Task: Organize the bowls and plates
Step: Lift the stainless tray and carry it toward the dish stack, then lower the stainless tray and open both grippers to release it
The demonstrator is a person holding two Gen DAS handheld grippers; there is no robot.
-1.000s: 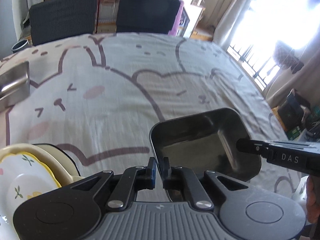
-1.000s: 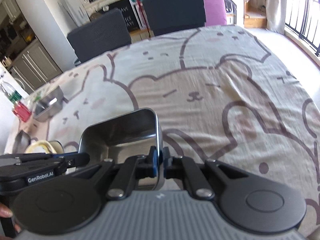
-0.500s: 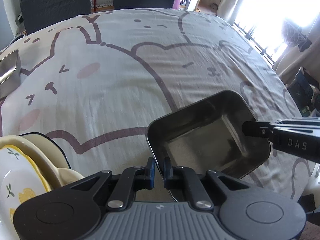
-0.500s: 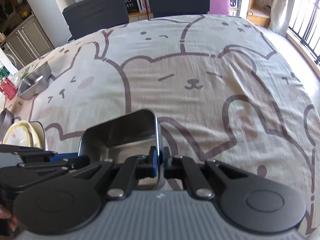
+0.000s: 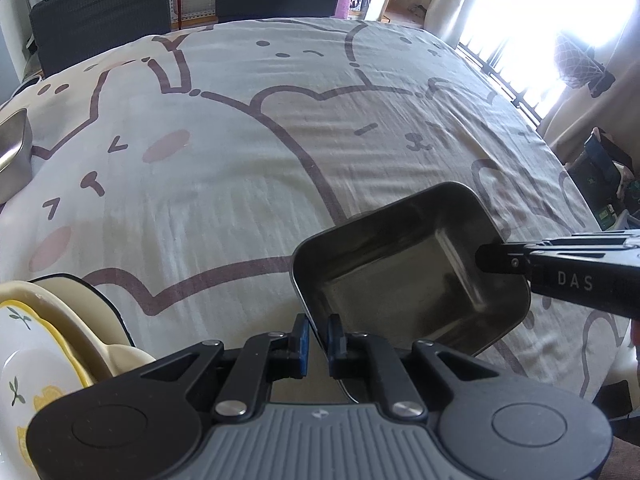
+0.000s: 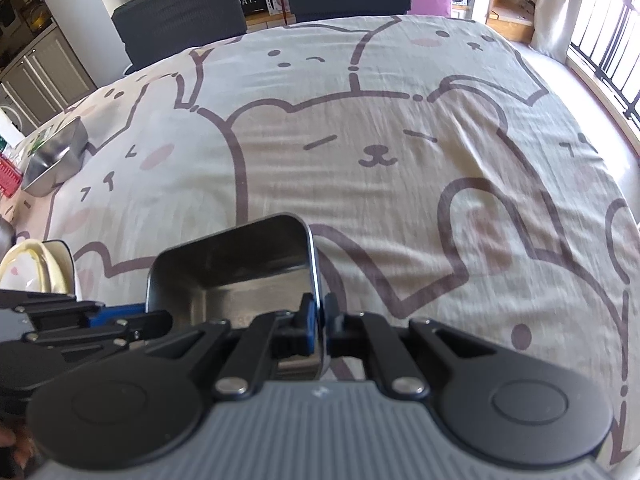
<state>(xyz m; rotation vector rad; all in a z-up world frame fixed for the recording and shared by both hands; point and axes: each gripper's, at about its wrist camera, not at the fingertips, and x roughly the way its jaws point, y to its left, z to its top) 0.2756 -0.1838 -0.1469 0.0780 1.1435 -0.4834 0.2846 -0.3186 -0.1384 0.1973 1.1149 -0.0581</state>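
Observation:
A rectangular steel tray sits low over the bear-print tablecloth, gripped from both sides. My left gripper is shut on its near-left rim. My right gripper is shut on the opposite rim of the tray. In the left wrist view the right gripper reaches in from the right onto that rim. The left gripper shows at the tray's left side in the right wrist view. Whether the tray's base touches the cloth I cannot tell.
A stack of cream and yellow-flowered plates lies just left of the tray, also visible as plates. A second steel tray stands at the far left edge. Dark chairs line the far side; a window rail runs along the right.
Both grippers have come down with the tray between them, and the views have tipped further toward the cloth. Over the last half second nothing has shifted.

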